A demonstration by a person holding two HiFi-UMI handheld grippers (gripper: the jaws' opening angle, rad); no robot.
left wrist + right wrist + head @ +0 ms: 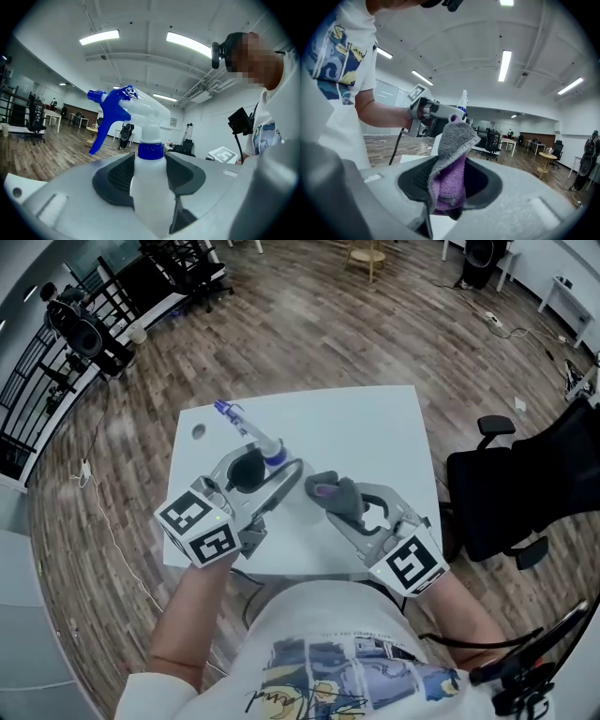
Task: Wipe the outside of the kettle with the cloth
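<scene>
Currently your right gripper pinches the limp, soft cloth; your left gripper clamps the probably slick spray bottle below its collar.

This looks like a big open office or lab room. A white tabletop is set on a wood floor. A black office chair is parked just right of the tabletop. Black racks and more desks are seen far from the tabletop. Long lights are fixed to the ceiling.
</scene>
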